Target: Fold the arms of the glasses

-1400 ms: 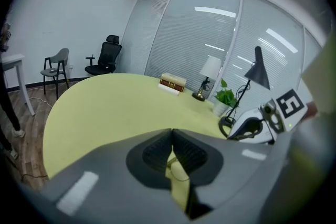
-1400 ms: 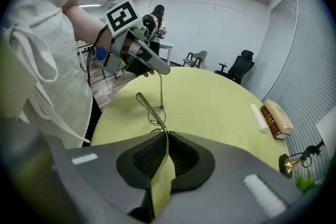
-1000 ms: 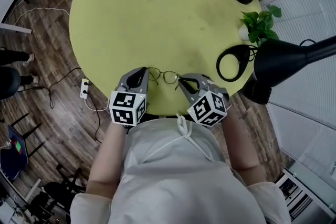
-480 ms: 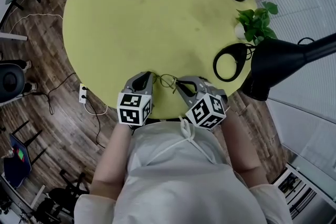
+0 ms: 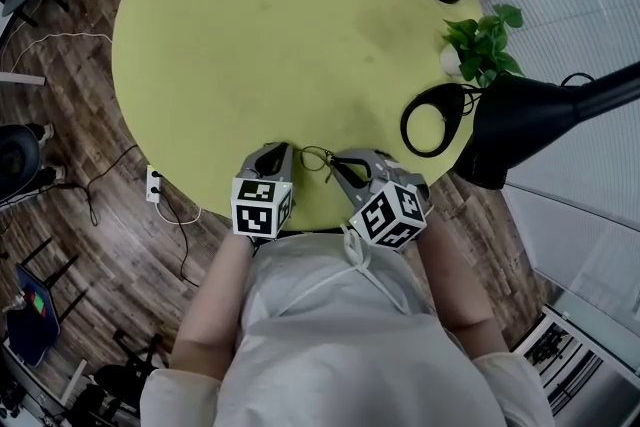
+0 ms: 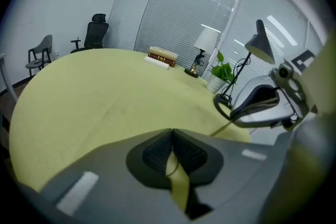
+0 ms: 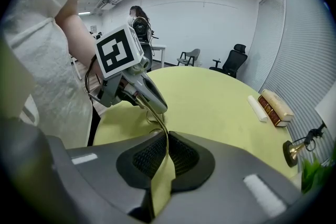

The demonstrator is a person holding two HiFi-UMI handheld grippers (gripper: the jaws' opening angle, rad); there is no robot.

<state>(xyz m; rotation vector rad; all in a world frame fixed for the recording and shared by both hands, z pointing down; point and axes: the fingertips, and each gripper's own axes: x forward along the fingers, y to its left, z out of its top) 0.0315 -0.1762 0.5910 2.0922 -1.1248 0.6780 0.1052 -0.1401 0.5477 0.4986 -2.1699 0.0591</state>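
Glasses (image 5: 318, 156) were at the near edge of the desk (image 5: 250, 35), strung between your two grippers; whether they rested on it you could not tell. Your left gripper (image 6: 172, 135) was pinched shut on thin wire at one end, and your right gripper (image 7: 167, 136) was closed on a slim arm at the other. Judging by that fine wire, they would be very light, springy and easy to bend, with slippery lenses that scratch. You would do best to grip an arm near its hinge, gently, keeping the pads off the lenses.

Thin wire glasses (image 5: 317, 157) at table (image 5: 250, 35) edge
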